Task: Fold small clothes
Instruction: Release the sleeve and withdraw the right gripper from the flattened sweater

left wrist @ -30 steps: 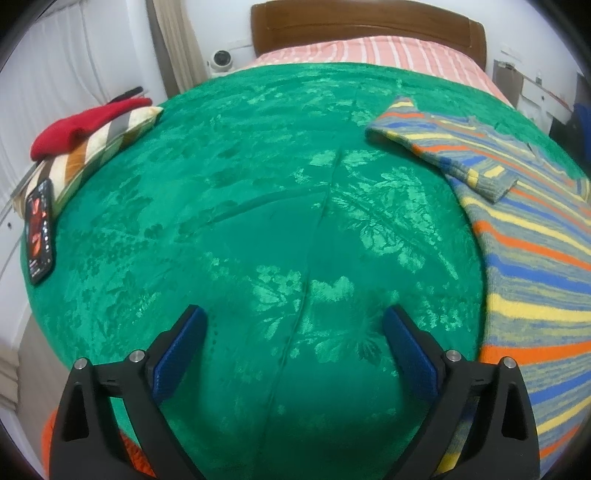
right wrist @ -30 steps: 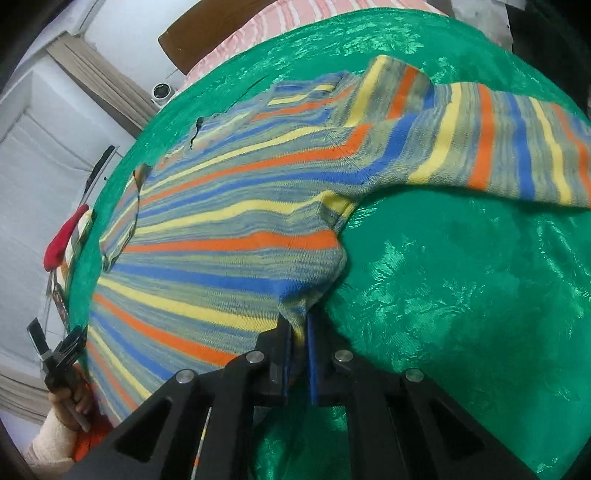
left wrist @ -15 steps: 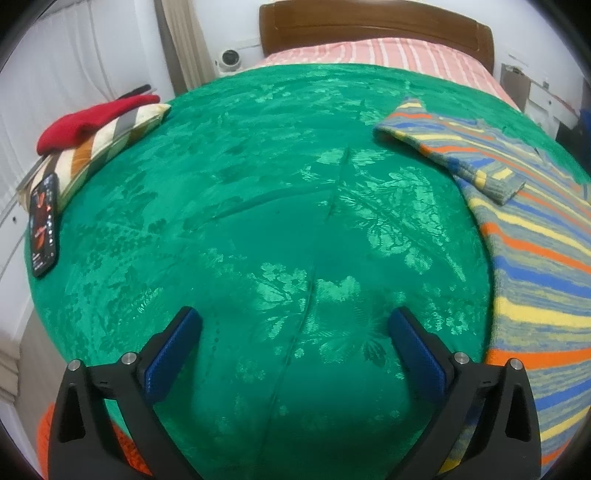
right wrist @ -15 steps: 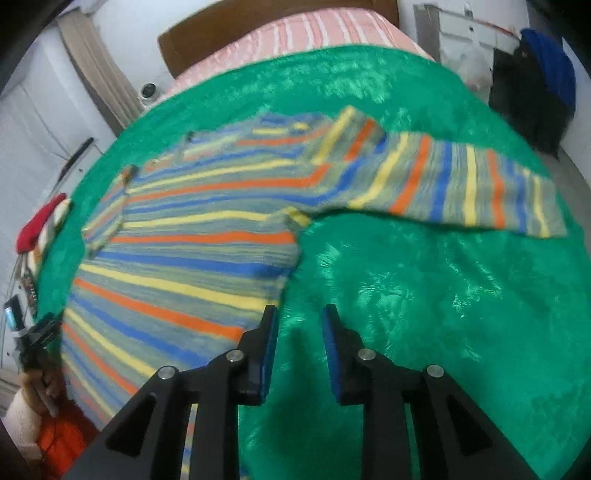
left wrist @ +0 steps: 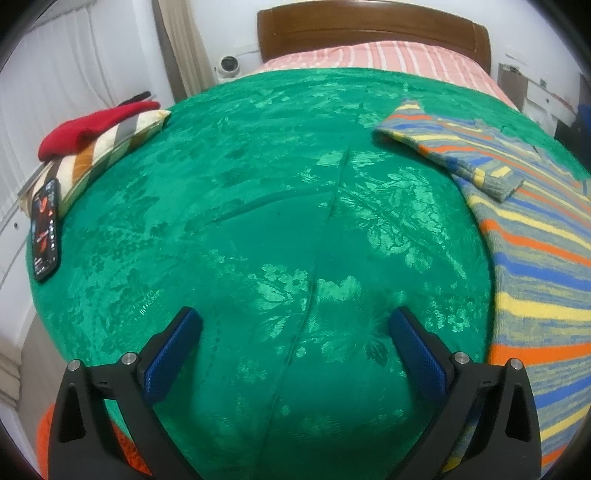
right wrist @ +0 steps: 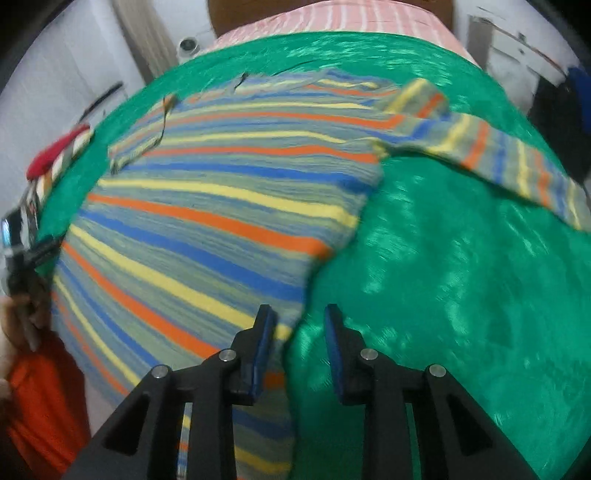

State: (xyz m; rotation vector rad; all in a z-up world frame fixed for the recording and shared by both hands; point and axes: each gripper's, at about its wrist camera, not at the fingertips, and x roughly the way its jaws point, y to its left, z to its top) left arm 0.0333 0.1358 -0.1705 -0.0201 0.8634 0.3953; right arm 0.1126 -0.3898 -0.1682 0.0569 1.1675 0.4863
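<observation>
A striped sweater (right wrist: 221,206) in blue, orange, yellow and grey lies flat on the green bedspread (right wrist: 461,295). Its right sleeve (right wrist: 491,155) stretches out to the right; its left sleeve (left wrist: 454,155) is folded in over the body. In the left wrist view the sweater (left wrist: 539,280) lies at the right. My right gripper (right wrist: 297,325) is open and empty, above the sweater's lower right edge. My left gripper (left wrist: 295,332) is open wide and empty over bare bedspread (left wrist: 258,221), left of the sweater.
A phone (left wrist: 46,229) lies at the bed's left edge, beside a striped cushion (left wrist: 107,155) with a red cloth (left wrist: 88,125) on it. A pink striped sheet (left wrist: 369,59) and wooden headboard (left wrist: 369,26) are at the far end. Furniture stands to the right (right wrist: 554,85).
My right gripper has let go of the sweater's edge, opened and pulled back, so the sweater lies flat. My left gripper has stayed open and shifted only slightly.
</observation>
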